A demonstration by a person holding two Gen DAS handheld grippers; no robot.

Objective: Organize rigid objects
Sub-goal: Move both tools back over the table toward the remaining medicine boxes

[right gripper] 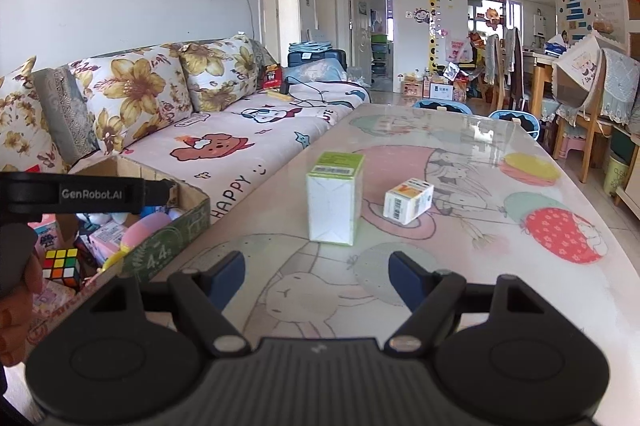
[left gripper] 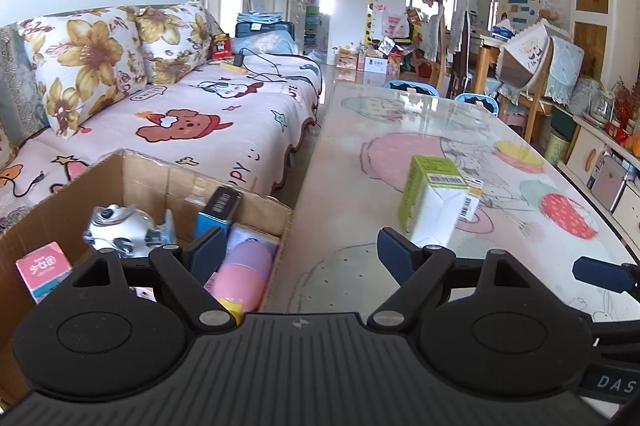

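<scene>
A green and white box (left gripper: 432,202) (right gripper: 334,200) stands upright on the table. A small white and orange box (right gripper: 408,200) lies to its right, mostly hidden behind it in the left wrist view. My left gripper (left gripper: 302,252) is open and empty, over the table edge beside the cardboard box (left gripper: 132,178) (right gripper: 176,226). My right gripper (right gripper: 316,274) is open and empty, just short of the green box. The cardboard box holds a pink egg-shaped case (left gripper: 244,274), a blue box (left gripper: 218,210), a white toy (left gripper: 120,230), a pink carton (left gripper: 44,270) and a Rubik's cube (right gripper: 62,266).
The table (right gripper: 480,266) has a glossy cartoon cover. A sofa (left gripper: 180,114) with floral cushions runs along the left. Blue stools (right gripper: 444,106) stand at the table's far end. Shelves and a wooden chair line the right wall. The right gripper's tip (left gripper: 600,274) shows at the left wrist view's right edge.
</scene>
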